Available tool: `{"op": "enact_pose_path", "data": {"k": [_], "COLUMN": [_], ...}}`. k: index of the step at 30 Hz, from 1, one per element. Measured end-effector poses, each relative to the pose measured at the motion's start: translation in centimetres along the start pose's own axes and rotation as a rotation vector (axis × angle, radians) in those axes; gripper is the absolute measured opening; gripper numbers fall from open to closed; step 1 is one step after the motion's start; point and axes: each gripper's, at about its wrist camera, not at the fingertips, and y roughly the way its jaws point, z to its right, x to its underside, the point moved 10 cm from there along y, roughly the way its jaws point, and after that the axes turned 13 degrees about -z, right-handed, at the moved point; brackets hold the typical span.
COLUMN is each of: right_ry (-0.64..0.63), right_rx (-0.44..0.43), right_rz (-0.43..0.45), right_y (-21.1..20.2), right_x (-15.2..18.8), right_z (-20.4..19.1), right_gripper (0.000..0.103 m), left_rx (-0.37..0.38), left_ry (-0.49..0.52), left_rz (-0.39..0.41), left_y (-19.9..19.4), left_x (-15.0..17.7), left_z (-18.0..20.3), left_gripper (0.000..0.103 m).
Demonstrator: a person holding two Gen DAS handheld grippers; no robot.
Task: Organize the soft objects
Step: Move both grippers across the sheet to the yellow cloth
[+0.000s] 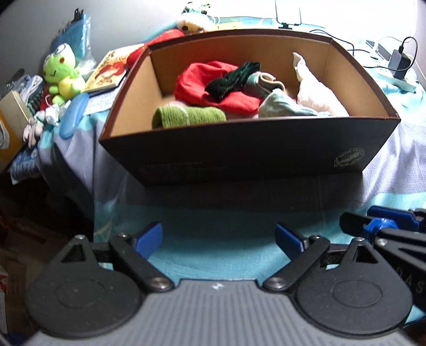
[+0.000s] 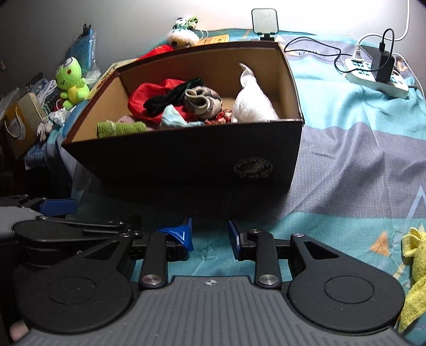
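A dark cardboard box [image 1: 239, 157] [image 2: 186, 159] stands on the bed ahead of both grippers. It holds a red cloth [image 1: 210, 85] [image 2: 149, 95], a dark green knit piece [image 1: 231, 79], a light green rolled cloth [image 1: 186, 117] [image 2: 119, 129], a pale blue cloth [image 1: 279, 106], small grey socks [image 2: 202, 102] and a white towel [image 1: 316, 95] [image 2: 253, 103]. My left gripper [image 1: 219, 241] is open and empty, low in front of the box. My right gripper [image 2: 210, 235] is open and empty, close beside it. A yellow cloth [image 2: 415, 268] lies on the bed at the far right.
A green frog plush [image 1: 62, 74] [image 2: 72, 79], a book [image 1: 109, 70] and cluttered bags sit left of the box. A power strip with charger and cables [image 2: 378, 74] lies at the back right. A small stand light [image 2: 265, 22] and another plush [image 2: 183, 36] are behind the box.
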Motion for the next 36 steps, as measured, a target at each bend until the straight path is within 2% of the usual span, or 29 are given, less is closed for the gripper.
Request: {"op": "enact_pose_path", "data": {"k": [11,19,28,36], "right_ry": [-0.01,0.031,0.144,0.251], "right_rx": [0.012,0.04,0.058,0.086], "right_rz": [-0.036,-0.032,-0.022,0.011], "right_y": [0.2,-0.1,-1.4,-3.7], "right_x": [0.5,0.8,1.6,2.7], "right_z": [1.2,3.1,8.0,14.2], "right_gripper": [0.013,0.013,0.013,0.013], "left_rx": [-0.015,-0.001,0.035,0.09], "left_ry": [0.063,0.131,0.259,0.424], "left_rz": [-0.041,-0.051,-0.04,-0.003], "left_y": [0.6,0.7,0.1,-1.3], "left_x": [0.4,-0.1,-0.8,-1.1], "left_z": [1.5,3.5,9.0,16.5], "left_gripper": [0.094,0.094,0.094,0.094]}}
